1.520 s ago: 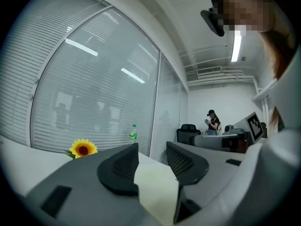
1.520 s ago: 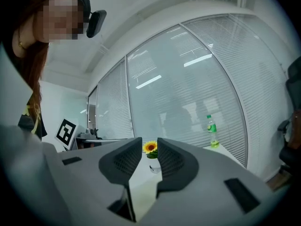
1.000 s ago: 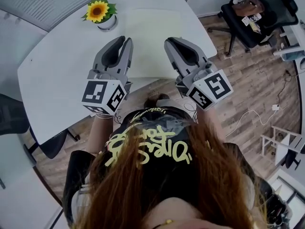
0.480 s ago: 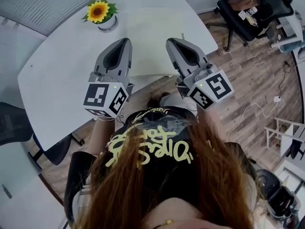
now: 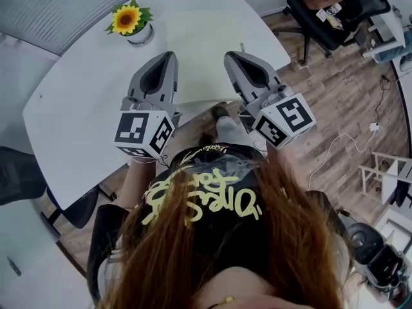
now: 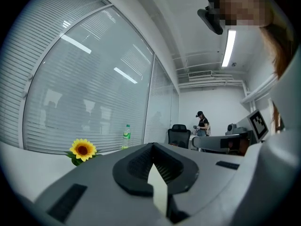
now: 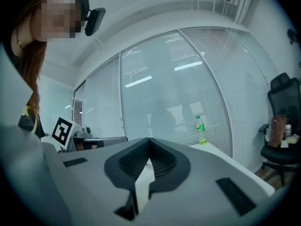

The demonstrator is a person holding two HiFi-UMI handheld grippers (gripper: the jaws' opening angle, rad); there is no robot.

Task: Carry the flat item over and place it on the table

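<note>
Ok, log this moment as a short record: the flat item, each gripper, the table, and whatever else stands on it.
item: flat pale sheet, stretched out over the table
left gripper: shut on the sheet's near edge
right gripper: shut on the same edge, further right
table: white; the sheet's near edge overhangs its side
sheet resting on table: cannot tell
also on table: potted sunflower left of the sheet; green bottle at the far end
nearby: office chair on the wood floor
</note>
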